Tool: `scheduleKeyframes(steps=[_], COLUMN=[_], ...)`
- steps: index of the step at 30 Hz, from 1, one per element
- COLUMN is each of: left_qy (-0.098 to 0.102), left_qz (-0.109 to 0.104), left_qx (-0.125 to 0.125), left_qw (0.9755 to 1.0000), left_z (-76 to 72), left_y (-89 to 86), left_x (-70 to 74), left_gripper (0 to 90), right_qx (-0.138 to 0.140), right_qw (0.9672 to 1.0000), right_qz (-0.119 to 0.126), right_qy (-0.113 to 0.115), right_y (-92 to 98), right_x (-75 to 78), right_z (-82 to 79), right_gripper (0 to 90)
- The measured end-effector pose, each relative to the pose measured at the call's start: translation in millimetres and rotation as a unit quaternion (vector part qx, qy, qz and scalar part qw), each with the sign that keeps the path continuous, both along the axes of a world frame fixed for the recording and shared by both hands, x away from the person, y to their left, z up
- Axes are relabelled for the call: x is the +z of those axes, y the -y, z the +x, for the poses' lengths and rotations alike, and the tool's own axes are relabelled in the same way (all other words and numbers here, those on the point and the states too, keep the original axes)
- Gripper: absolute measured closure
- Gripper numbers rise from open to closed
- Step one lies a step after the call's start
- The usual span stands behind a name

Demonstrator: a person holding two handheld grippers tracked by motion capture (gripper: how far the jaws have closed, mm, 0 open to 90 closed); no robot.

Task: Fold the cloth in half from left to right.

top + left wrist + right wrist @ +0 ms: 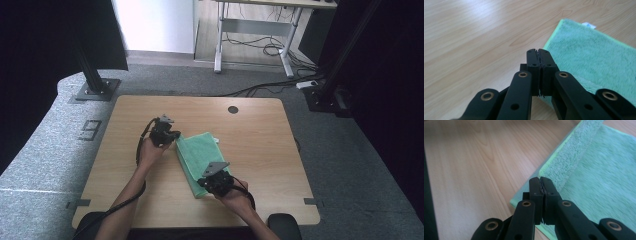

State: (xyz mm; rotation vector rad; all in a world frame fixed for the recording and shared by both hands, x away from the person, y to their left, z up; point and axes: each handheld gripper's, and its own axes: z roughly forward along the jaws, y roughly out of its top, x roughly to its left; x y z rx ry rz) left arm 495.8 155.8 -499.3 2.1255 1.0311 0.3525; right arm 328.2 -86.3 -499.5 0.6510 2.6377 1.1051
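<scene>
Towel [199, 156], green and folded into a long strip, lay on the wooden counter [255, 140] a little left of its middle, running from the far left toward the near right.

Left hand-held gripper [176, 136]: jaws pressed fully together, nothing seen between them. Its tip sat just off the towel's far left corner. In the left gripper view the left hand-held gripper [539, 53] met at the towel's [596, 57] pale green edge; contact with the cloth could not be judged. A small white tag [589, 24] showed at the towel's far corner.

Right hand-held gripper [204, 182]: jaws likewise closed tight and empty. It was over the near end of the towel, a grey three-cornered plate [215, 167] on top. In the right gripper view the right hand-held gripper [541, 181] sat over the near corner, beside the folded upper layer of the towel [604, 172]; whether it touched was unclear.

Left hand [149, 152] and right hand [237, 197] held the tools, forearms entering from the near edge. A round dark hole [233, 109] marked the counter's far side. Grey carpet [50, 145] surrounded the counter; a desk frame with cables [255, 45] stood beyond.
</scene>
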Motion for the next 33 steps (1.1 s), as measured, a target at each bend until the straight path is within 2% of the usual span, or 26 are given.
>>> scheduleKeyframes(steps=[10, 13, 16, 19, 20, 22, 29, 33], left_qy=[0.01, 0.009, 0.009, 0.006, 0.004, 0.0, -0.01, -0.005], left_qz=[0.011, 0.011, 0.023, 0.023, 0.037, 0.048, 0.053, 0.048], left_qx=[-0.018, -0.021, -0.027, -0.029, -0.034, -0.034, -0.031, -0.028], left_qw=[0.9997, 0.9997, 0.9993, 0.9993, 0.9987, 0.9983, 0.9981, 0.9985], left_z=[12.1, 14.7, 18.7, 20.8, 24.1, 26.7, 32.2, 33.9], left_y=[33.5, 40.3, 49.1, 53.2, 59.0, 64.0, 73.0, 77.3], left_x=[6.6, 7.6, 7.3, 6.5, 3.8, -0.2, -15.7, -19.8], left_gripper=[87.8, 87.8, 87.6, 87.6, 87.6, 87.6, 87.2, 83.6], right_qx=[-0.032, -0.039, -0.046, -0.053, -0.055, -0.059, -0.071, -0.079], right_qw=[0.9994, 0.9992, 0.9989, 0.9985, 0.9985, 0.9982, 0.9972, 0.9965], right_qz=[0.011, 0.011, 0.01, 0.009, 0.008, 0.004, -0.009, -0.009], right_qy=[0.002, 0.001, -0.001, -0.003, -0.005, -0.008, -0.021, -0.026], right_y=[30.0, 37.0, 43.2, 47.8, 49.2, 51.4, 57.6, 61.8], right_x=[3.1, 2.3, 1.1, -0.7, -1.7, -5.2, -16.6, -18.7], right_z=[5.7, 7.0, 8.6, 10.6, 11.4, 13.9, 21.7, 23.7], right_gripper=[87.4, 87.4, 87.3, 87.3, 87.3, 87.3, 87.2, 87.0])
